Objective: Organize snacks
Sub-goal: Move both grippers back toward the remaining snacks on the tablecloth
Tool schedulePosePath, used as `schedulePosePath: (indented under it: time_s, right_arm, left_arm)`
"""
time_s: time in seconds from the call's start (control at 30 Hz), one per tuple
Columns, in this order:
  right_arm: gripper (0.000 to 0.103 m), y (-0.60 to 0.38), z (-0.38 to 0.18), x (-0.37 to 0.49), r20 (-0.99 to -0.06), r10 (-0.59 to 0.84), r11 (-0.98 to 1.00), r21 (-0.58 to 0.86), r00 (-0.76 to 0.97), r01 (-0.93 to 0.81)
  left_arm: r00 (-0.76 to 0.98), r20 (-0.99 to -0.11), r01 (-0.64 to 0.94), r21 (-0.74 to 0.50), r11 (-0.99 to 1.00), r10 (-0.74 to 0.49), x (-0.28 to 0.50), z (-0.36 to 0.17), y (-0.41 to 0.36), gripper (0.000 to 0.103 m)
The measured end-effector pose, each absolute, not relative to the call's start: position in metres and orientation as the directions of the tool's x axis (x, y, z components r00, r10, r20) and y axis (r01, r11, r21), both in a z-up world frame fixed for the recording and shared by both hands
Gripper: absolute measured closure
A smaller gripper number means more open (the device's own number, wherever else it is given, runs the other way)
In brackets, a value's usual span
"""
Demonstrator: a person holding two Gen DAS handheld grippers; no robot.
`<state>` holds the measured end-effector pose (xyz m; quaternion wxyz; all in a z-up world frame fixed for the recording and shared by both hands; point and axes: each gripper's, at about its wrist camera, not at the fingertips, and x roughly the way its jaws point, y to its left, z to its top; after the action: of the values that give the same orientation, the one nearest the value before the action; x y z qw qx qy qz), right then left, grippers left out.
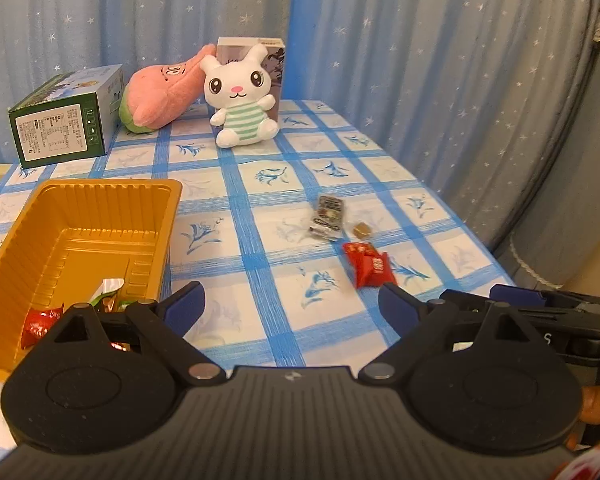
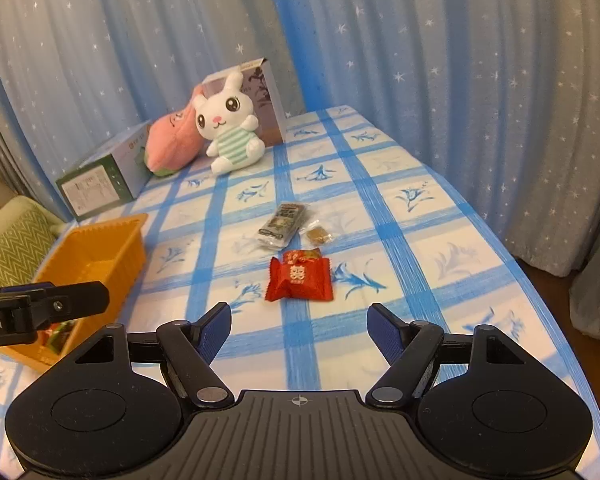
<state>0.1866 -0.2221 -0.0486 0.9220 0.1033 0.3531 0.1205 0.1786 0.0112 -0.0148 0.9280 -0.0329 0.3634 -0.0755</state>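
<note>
An orange plastic tray (image 1: 100,204) sits at the table's left and holds a few wrapped snacks (image 1: 40,322); it also shows in the right wrist view (image 2: 112,248). On the cloth lie a red snack packet (image 2: 299,276), a smaller red packet (image 2: 305,255) behind it, a small brown candy (image 2: 317,235) and a grey-green packet (image 2: 282,226). The red packet (image 1: 374,270), candy (image 1: 362,231) and grey packet (image 1: 328,216) show in the left wrist view too. My left gripper (image 1: 292,306) is open and empty beside the tray. My right gripper (image 2: 299,328) is open and empty just short of the red packet.
A white plush rabbit (image 1: 240,96), a pink plush (image 1: 164,94), a green box (image 1: 66,118) and a tall box (image 1: 274,64) stand at the table's far end. Blue star curtains hang behind. The table edge curves away on the right (image 2: 512,256).
</note>
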Motion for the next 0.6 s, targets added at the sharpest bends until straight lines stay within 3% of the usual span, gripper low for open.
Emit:
schedulePosePath:
  time_s: [0.6]
  right_arm:
    - [0.028,-0.198,-0.114,0.283,-0.642,0.355,0.933,0.295,0.68,-0.208]
  left_arm:
    - [0.691,-0.707,0.097,-0.111,0.989,-0.147,0.243,-0.052,0.015,0.011]
